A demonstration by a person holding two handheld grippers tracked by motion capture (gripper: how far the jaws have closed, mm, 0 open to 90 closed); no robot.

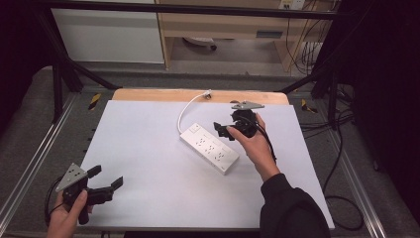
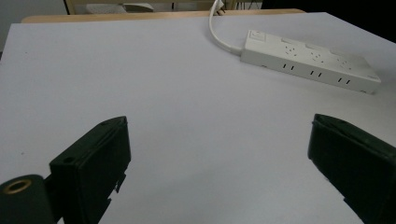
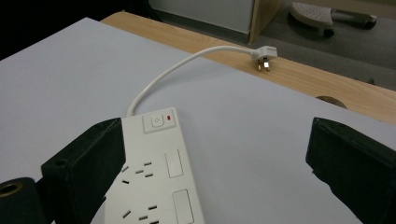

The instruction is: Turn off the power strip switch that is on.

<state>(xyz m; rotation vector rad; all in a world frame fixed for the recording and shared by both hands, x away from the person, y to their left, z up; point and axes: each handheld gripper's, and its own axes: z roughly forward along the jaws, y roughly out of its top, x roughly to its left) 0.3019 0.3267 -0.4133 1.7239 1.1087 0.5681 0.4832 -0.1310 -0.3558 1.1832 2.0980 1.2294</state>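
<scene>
Power strip [image 1: 209, 148] mid-frame on white table [image 1: 148, 148], plug [image 1: 208, 93] at far edge, apparently unplugged. Right gripper [image 1: 224, 130] wide beside it; left gripper [image 1: 105, 177] wide, lower left, open surface around.

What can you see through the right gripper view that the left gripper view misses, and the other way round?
Right gripper view: the plug at the cord's end lying on the wooden table edge, the strip's switch with its red light, and a chair base on the floor beyond.

Left gripper view: the power strip end to end, with a row of sockets along its side, and a wide bare stretch of the white mat.

Both: the white strip, its cord, the mat, and a pair of open black jaws in front.
</scene>
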